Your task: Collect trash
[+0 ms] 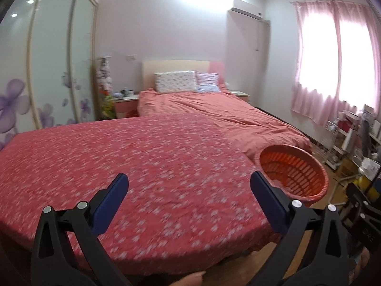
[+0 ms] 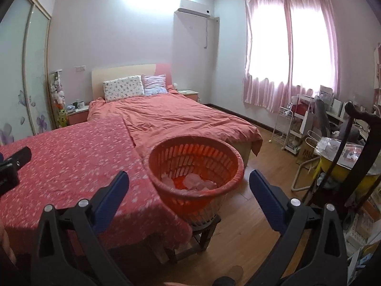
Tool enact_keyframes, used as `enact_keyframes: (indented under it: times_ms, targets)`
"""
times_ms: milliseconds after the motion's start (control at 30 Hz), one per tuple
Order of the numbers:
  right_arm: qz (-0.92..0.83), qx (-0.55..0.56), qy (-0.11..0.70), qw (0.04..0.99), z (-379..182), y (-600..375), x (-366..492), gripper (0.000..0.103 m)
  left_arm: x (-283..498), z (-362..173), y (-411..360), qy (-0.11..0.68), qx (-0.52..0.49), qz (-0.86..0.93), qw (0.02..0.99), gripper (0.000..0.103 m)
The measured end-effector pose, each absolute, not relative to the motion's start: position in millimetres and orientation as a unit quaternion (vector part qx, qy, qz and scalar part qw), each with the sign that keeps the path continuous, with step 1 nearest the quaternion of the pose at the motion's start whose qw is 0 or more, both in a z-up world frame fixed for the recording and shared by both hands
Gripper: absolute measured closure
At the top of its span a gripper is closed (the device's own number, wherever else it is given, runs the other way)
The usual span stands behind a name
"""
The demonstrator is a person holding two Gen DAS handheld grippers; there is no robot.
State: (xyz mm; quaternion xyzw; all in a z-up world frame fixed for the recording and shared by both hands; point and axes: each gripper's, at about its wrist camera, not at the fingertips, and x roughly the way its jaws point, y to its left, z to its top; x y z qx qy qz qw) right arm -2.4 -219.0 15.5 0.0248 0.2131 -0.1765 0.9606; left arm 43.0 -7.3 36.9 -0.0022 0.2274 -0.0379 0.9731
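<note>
The left gripper (image 1: 189, 197) is standing wide open at the bottom of its own view, its 2 blue pads apart with nothing between them, pointing over a red floral bedspread (image 1: 133, 162) that is filling the middle of the frame. The orange basket (image 1: 294, 172) is sitting at the right of that view, just beyond the right pad.

The right gripper (image 2: 189, 195) is likewise gaping open and empty at the bottom of its frame. The orange basket (image 2: 196, 166) is showing in the center there, between and beyond the 2 pads, resting on a small wooden stool (image 2: 200, 236) beside the bed. Crumpled white trash (image 2: 194, 182) is lying at the basket's bottom. Pink curtains (image 2: 288, 64) are glowing at the upper right.
</note>
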Motion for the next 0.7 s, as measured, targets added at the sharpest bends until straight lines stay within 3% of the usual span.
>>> enact_keyframes:
  times_ms: [700]
  targets:
    - [-0.202, 0.013, 0.223, 0.954, 4, -192, -48, 0.005, -25, 8, 11, 0.248, -0.001, 0.027, 0.968, 0.002]
